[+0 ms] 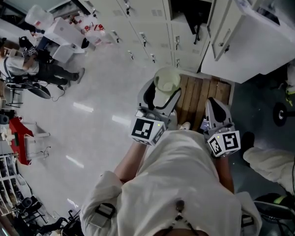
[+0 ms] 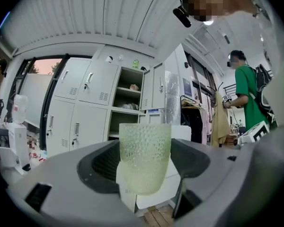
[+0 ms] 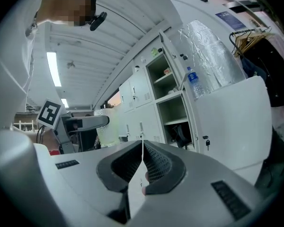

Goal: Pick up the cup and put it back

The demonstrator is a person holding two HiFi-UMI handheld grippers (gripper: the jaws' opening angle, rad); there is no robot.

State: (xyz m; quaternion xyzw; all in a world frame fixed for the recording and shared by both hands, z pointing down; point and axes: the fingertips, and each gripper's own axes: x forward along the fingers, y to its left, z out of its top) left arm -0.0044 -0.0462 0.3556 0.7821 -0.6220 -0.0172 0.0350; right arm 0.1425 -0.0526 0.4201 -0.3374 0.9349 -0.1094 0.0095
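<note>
Half of the task appears complete: the cup is clear of any surface, upright and clamped between the jaws of the left gripper, above the near edge of a wooden slatted platform. The right gripper has its jaws together, with nothing in them. By judgement, what is left is to set the cup back down and release it.

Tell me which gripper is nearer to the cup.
Left. The left gripper grips the cup between its jaws; the right gripper, jaws together and empty, is off to its side, clear of the cup.
</note>
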